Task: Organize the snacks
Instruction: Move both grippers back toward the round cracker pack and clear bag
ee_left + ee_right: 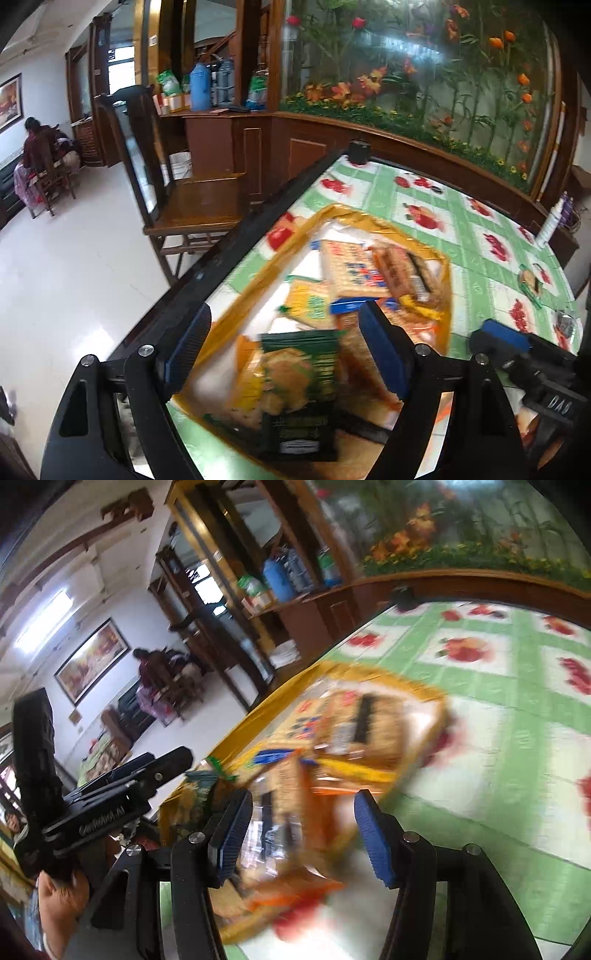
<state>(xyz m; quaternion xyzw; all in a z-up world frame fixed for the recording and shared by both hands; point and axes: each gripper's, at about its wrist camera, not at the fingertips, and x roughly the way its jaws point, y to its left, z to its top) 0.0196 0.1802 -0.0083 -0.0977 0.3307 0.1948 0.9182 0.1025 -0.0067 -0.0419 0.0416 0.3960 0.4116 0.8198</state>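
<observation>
A gold-rimmed tray (258, 266) lies on the table and holds several snack packets. In the left wrist view a dark green cracker packet (299, 384) lies between the fingers of my open left gripper (284, 343), which hovers above it. Biscuit packs (351, 269) lie farther back. My right gripper (506, 343) shows at the right edge. In the blurred right wrist view my right gripper (303, 834) is open over an orange and tan packet (288, 812) at the tray's (280, 698) near end. The left gripper (147, 775) shows at the left.
The table has a green and white cloth with red fruit prints (461, 221). A wooden chair (192, 199) stands at its left edge. A white bottle (552, 221) and a small wrapped item (530, 282) sit at the far right. A glass flower panel (424, 74) stands behind.
</observation>
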